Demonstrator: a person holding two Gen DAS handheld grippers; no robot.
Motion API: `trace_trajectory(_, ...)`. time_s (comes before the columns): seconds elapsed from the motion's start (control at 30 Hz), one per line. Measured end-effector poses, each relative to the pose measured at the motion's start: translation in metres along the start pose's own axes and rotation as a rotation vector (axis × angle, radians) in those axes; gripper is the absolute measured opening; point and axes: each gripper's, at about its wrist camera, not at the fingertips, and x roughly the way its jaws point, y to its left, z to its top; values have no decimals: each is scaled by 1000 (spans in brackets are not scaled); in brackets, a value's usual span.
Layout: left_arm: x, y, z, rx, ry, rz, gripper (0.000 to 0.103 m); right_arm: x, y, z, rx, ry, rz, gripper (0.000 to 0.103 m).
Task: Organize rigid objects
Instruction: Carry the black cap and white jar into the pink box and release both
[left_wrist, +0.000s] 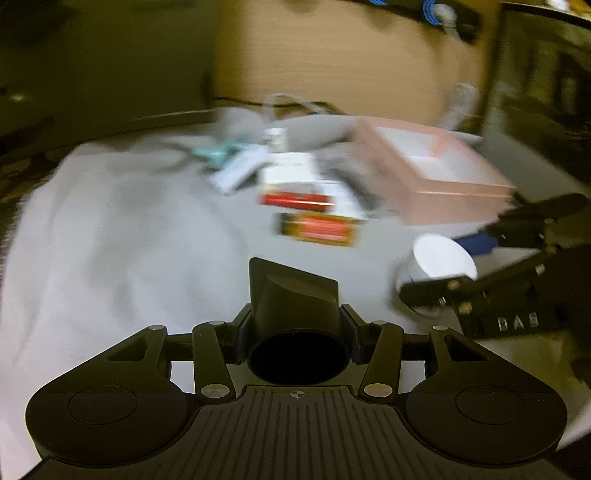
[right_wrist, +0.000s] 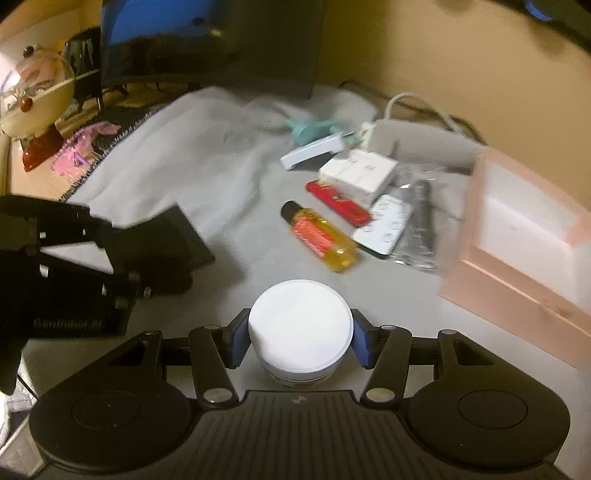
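Two tools, each pinching something. Left tool (left_wrist: 295, 325) clamps a black flared piece (left_wrist: 291, 295), stiff and probably light, by its narrow neck. Right tool (right_wrist: 299, 339) squeezes a white-lidded jar (right_wrist: 299, 325) across its round sides above the grey-covered surface (right_wrist: 207, 155); smooth and likely slippery, it wants a firm, level hold.

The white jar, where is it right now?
In the right wrist view the white jar sits clamped in the right gripper, low and central, with the amber bottle just beyond it.
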Motion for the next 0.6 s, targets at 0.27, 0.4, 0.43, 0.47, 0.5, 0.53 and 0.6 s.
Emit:
trace_trajectory(0.27,22,-71,63,114,-80,-197,53,-85,-57,-49,147,-69,-244,55)
trace_trajectory(0.4,47,-103,135,159,-181,-246,53,-112,-82,-67,255,-92,-355,55)
trace_trajectory(0.43,55,-111,153,178,-205,-256,53,-117,-88,-70,284,-94,-378,55)
trace_trajectory(0.47,67,-119,171,200,-218,-259,53,-120,-92,-73,307,-94,-396,55)
trace_trajectory(0.5,82,-127,188,212,-216,-251,54,-123,-95,-76,330,-93,-416,55)
trace_trajectory(0.53,104,-134,203,211,-194,-235,54,-126,-97,-79,347,-92,-430,55)
trace_trajectory(0.6,151,-141,221,171,-95,-205,53,-130,-99,-85,370,-82,-458,55)
